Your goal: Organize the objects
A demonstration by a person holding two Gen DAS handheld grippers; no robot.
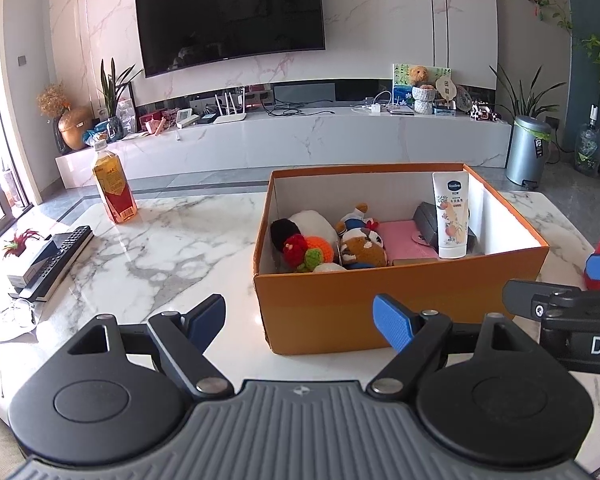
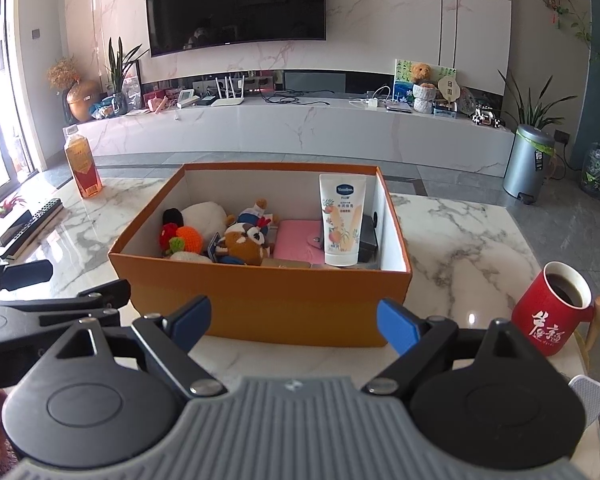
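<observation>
An orange cardboard box [image 1: 340, 312] [image 2: 260, 300] stands on the marble table. It holds plush toys [image 1: 360, 240] [image 2: 244, 240], a crocheted fruit toy [image 2: 180, 238], a pink wallet [image 1: 404, 236] [image 2: 300, 236], a dark case [image 1: 428, 220] and an upright white lotion tube [image 1: 452, 216] [image 2: 342, 220]. My left gripper [image 1: 300, 322] is open and empty, just in front of the box's left corner. My right gripper [image 2: 294, 324] is open and empty, in front of the box's near wall. Each gripper shows at the edge of the other's view.
An amber drink bottle [image 1: 114, 184] [image 2: 82, 164] stands far left on the table. A remote on a small box [image 1: 56, 256] [image 2: 28, 224] lies at the left edge. A red mug of coffee [image 2: 556, 312] stands right of the box.
</observation>
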